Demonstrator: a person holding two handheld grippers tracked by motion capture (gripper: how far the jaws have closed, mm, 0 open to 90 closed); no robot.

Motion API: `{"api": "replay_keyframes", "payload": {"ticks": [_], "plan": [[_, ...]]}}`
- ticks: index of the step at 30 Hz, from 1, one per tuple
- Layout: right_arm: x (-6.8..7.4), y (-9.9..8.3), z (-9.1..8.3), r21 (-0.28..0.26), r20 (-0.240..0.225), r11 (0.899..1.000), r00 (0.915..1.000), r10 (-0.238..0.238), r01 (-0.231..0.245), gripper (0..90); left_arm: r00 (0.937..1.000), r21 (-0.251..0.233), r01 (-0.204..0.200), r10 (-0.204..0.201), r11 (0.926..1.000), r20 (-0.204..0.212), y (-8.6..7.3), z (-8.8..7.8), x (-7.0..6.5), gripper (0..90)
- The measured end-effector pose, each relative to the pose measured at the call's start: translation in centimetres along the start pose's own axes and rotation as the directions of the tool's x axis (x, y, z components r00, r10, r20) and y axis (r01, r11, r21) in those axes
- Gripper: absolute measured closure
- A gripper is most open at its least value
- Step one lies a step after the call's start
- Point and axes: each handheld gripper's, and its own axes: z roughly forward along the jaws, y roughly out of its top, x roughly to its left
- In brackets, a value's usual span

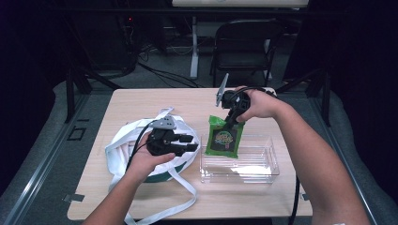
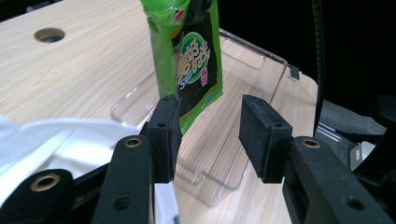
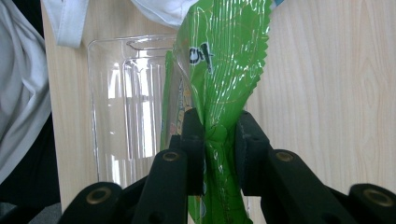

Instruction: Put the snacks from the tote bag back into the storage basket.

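A green snack packet (image 1: 224, 137) is held pinched at its crimped top edge by the right gripper (image 1: 231, 123), whose jaws are closed on the foil, as is seen in the right gripper view (image 3: 219, 140). The packet hangs upright, its lower end over the left end of a clear plastic tray (image 1: 263, 161) that lies on the wooden worktop (image 1: 141, 101). On the packet's dark front panel, a round green emblem with stylised yellow-white lettering is seen from the left gripper view (image 2: 189, 56); the characters cannot be read with certainty, and a small red mark sits beside them. The left gripper (image 1: 187, 143) is held over a white cloth bag (image 1: 122, 145) with long straps, just beside the tray. Its jaws are spread apart with nothing between them (image 2: 210, 135). A round hole (image 2: 49, 34) is cut in the worktop. A black folding chair (image 1: 246, 44) stands beyond the worktop.
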Motion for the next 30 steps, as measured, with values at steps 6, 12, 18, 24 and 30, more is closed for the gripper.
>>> {"api": "replay_keyframes", "payload": {"ticks": [6, 12, 18, 24, 30], "plan": [[-0.7, 0.9, 0.9, 0.024, -0.010, 1.000, 0.9997, -0.021, 0.021, 76.2, 0.9988, -0.031, 0.042, -0.043, 0.9986, -0.026, -1.4, -1.5, 0.9, 58.4], [-1.2, 1.0, 1.9, 0.057, -0.004, 0.998, 0.9994, -0.036, 0.036, 76.2, 0.9961, -0.077, 0.072, -0.075, 0.9945, -0.046, -2.6, -2.9, 1.4, 58.7], [-1.4, 1.0, 2.6, 0.058, 0.017, 0.997, 0.9990, -0.042, 0.041, 76.1, 0.9940, -0.079, 0.082, -0.088, 0.9935, -0.065, -3.2, -3.0, 1.9, 59.0], [-1.4, 1.3, 3.3, 0.076, 0.033, 0.995, 0.9970, -0.069, 0.067, 76.0, 0.9941, -0.068, 0.079, -0.084, 0.9945, -0.069, -3.3, -3.0, 1.9, 59.2], [-1.2, 1.7, 3.7, 0.074, 0.068, 0.993, 0.9931, -0.095, 0.090, 76.0, 0.9941, -0.067, 0.079, -0.084, 0.9946, -0.070, -3.3, -2.9, 1.9, 59.4]]}}
